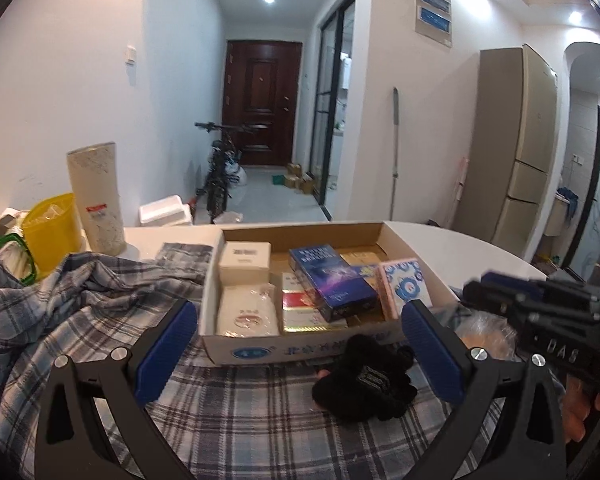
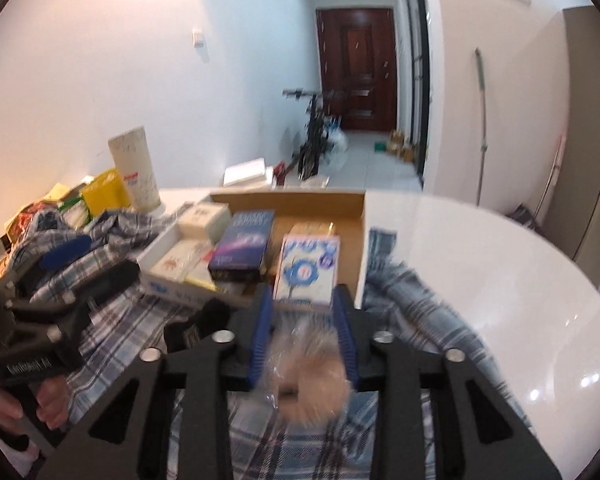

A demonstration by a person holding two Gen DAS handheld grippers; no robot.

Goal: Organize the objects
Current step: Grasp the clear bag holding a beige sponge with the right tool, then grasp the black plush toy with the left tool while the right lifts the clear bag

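While my right gripper (image 2: 304, 320) fills its own view, its blue pads clamped on a tan fluffy thing in clear plastic wrap (image 2: 312, 364), my left wrist view shows that bundle only as a pale crinkled patch (image 1: 486, 330) behind the right gripper's black body (image 1: 540, 308). That left view alone shows the black knitted item (image 1: 364, 376) plainly, lying on the plaid cloth (image 1: 228, 412) between the wide-open fingers of my left gripper (image 1: 300, 344), which has hold of nothing. From the right view it is just a dark lump (image 2: 196, 324) beside my left gripper (image 2: 72, 256).

Letters "DAS" stand on the right gripper's body in the left view. The cardboard box (image 1: 300, 350) carries blue print and a round blue logo on its near wall, too blurred to read. Writing on the dark blue carton (image 1: 332, 280) inside it is also unreadable.

The wrapped fluffy thing sits just in front of the box's near right corner, over the cloth, with the pink-edged pack (image 2: 306, 272) directly beyond my right fingertips.
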